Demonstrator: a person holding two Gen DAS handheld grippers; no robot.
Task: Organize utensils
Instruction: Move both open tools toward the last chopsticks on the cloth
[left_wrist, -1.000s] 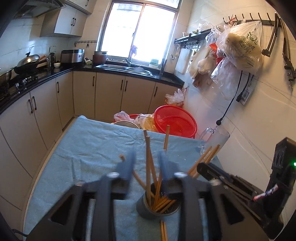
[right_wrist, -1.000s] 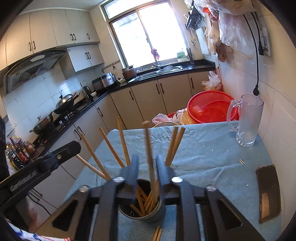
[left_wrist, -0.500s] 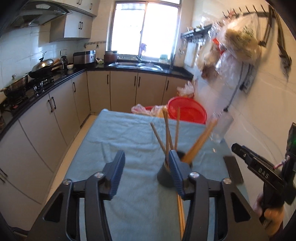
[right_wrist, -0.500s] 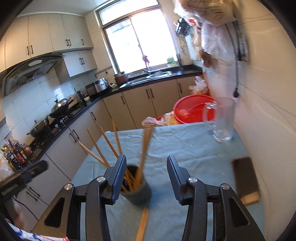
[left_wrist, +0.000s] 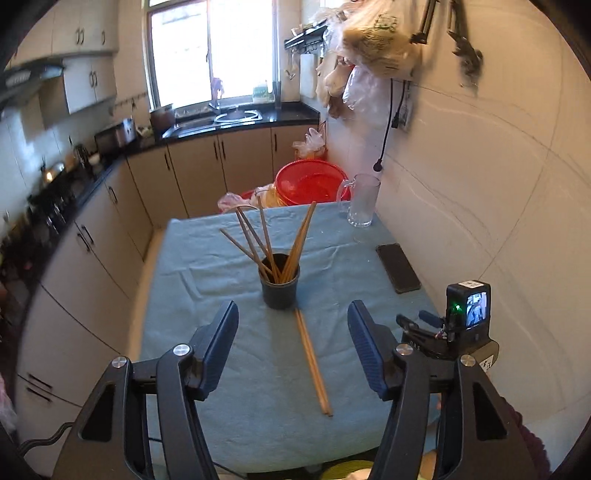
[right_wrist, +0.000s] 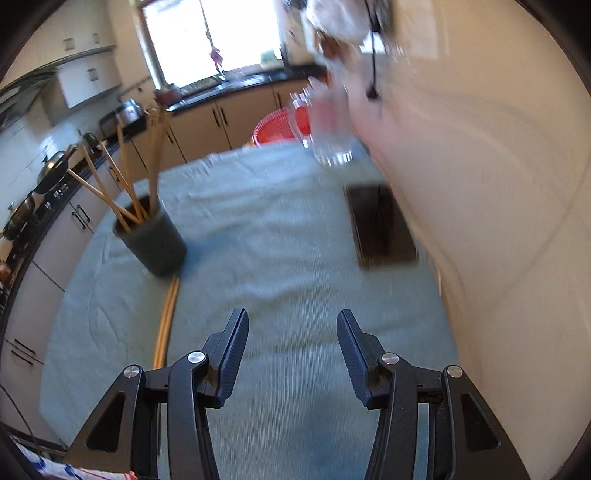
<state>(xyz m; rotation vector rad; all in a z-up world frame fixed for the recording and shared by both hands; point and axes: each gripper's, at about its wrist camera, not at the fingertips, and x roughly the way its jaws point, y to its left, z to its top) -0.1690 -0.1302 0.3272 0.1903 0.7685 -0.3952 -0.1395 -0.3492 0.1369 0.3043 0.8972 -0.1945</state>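
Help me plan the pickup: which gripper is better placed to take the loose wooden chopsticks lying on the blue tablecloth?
Probably the left gripper: the loose wooden chopsticks lie between its open fingers. The right gripper sees them off left.

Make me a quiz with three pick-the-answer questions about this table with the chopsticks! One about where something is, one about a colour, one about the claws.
1. Where does the loose pair of chopsticks lie?
A. In the glass mug
B. On the blue cloth in front of the dark cup
C. On the phone

2. What colour is the basin behind the table?
A. Red
B. Green
C. White

3. How is the left claw?
A. Shut on a chopstick
B. Shut on the cup
C. Open, holding nothing

Answers: 1 B, they lie flat on the cloth, one end at the cup. 2 A, it is bright red. 3 C, only cloth shows between its spread fingers.
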